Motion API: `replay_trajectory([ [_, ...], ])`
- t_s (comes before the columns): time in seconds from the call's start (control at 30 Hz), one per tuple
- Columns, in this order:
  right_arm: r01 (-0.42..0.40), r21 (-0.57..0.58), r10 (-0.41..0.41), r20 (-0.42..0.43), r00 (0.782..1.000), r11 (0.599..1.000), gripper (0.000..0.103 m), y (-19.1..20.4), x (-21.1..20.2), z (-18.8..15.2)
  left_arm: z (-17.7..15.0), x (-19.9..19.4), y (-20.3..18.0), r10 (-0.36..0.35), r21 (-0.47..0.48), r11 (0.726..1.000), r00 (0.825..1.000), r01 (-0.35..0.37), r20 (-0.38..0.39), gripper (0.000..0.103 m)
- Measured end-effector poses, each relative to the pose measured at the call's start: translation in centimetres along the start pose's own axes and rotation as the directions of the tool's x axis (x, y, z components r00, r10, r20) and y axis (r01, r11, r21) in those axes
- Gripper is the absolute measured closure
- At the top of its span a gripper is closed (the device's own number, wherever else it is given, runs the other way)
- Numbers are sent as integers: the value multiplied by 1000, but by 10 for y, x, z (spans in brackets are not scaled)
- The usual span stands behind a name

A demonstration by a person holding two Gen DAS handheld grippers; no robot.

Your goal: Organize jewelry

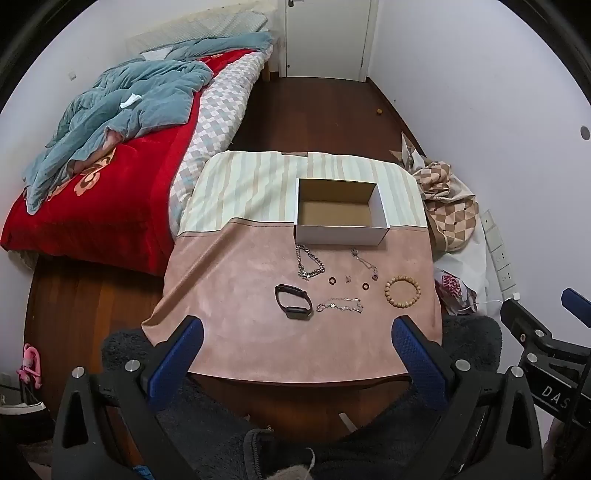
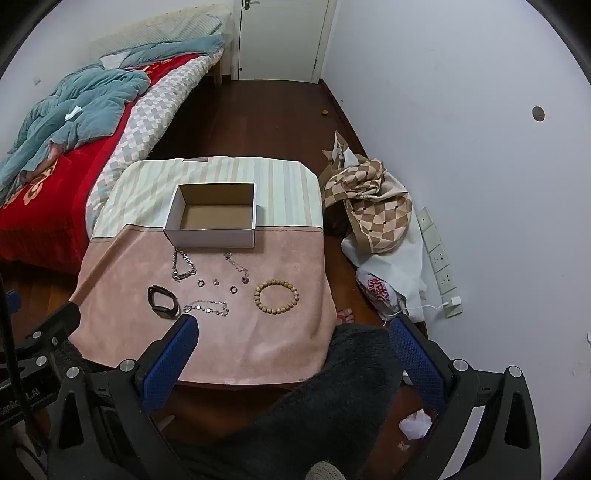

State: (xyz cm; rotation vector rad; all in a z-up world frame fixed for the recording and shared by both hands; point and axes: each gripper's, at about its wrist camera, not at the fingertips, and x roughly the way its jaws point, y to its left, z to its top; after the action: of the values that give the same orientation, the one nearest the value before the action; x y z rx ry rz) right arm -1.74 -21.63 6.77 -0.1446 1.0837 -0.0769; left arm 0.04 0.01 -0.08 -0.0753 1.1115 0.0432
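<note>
An open, empty cardboard box [image 1: 341, 229] [image 2: 210, 232] stands on a small cloth-covered table [image 1: 240, 332] [image 2: 288, 339]. In front of it lie a silver chain [image 1: 309, 261] [image 2: 183, 266], a thin necklace [image 1: 365, 264] [image 2: 236, 266], three small rings [image 1: 347, 280] [image 2: 216, 282], a black wristband [image 1: 293, 301] [image 2: 162, 296], a silver bracelet [image 1: 340, 305] [image 2: 207, 307] and a wooden bead bracelet [image 1: 402, 291] [image 2: 276, 296]. My left gripper [image 1: 297, 328] and right gripper [image 2: 295, 328] are open and empty, above the table's near edge.
A bed [image 1: 103, 192] with red and blue bedding stands to the left. A checkered bag [image 2: 373, 210] and a power strip [image 2: 439, 258] lie by the right wall. A dark fluffy cloth [image 2: 332, 406] lies below the grippers. A door [image 1: 327, 33] is at the back.
</note>
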Motion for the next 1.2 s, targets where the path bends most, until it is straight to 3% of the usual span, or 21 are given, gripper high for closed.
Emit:
replay_trajectory([
  [0.23,4,1,-4,0,1000,1000,0,-2,-2,-2,8,-7,10,-12,-3,1000,1000,12,11,0],
  [1.2,7,20,-7,18,1000,1000,0,-4,-13,-3,5,-16,-9,4,22,1000,999,-5,38,0],
])
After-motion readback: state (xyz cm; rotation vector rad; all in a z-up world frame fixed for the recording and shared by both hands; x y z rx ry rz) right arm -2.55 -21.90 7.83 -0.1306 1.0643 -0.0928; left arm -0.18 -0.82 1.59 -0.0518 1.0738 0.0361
